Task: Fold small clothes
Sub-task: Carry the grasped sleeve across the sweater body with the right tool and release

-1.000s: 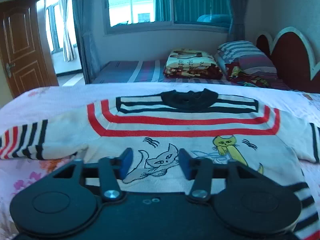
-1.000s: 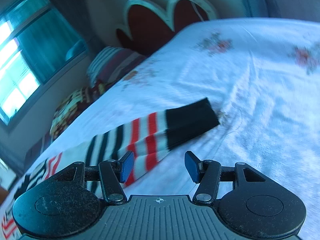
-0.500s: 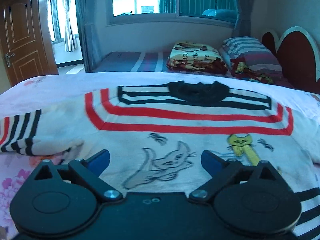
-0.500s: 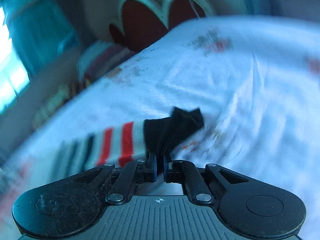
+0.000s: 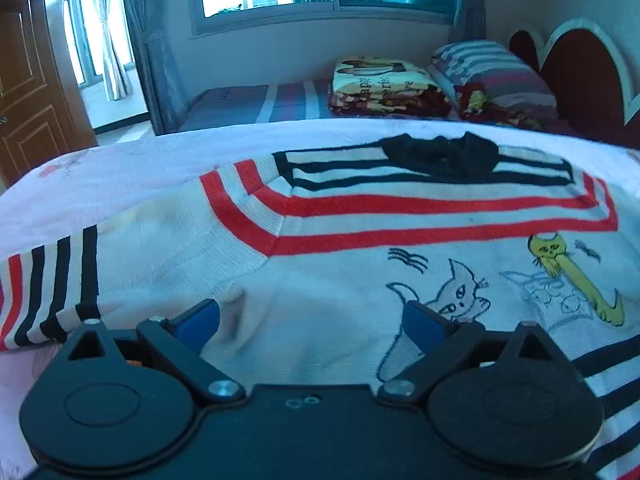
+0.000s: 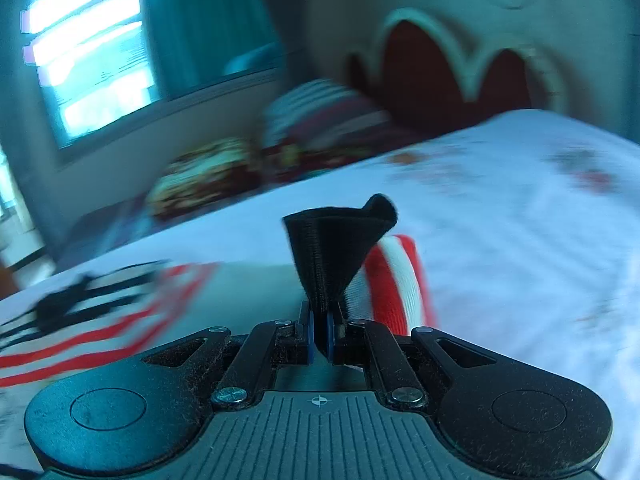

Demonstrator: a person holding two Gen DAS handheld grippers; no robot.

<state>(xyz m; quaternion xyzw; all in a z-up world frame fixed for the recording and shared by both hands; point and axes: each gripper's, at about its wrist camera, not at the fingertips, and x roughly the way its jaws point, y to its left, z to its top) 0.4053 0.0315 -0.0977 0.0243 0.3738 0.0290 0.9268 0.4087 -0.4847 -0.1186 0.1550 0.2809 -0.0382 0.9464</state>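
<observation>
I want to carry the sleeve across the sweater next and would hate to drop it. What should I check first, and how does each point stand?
1. Right tongs shut on the black cuff: ok, the cuff is pinched between the fingers.
2. Depth of that grip: cannot tell; only a bunched end sits between the pads.
3. Sleeve lifted off the bedsheet: ok.
4. Left tongs free of fabric: ok, open wide over the sweater near its armpit.
5. Sweater body lying flat, front up: ok, with a small wrinkle by the left tongs.
6. Landing spot on the chest: cannot tell, the right wrist view is blurred.
</observation>
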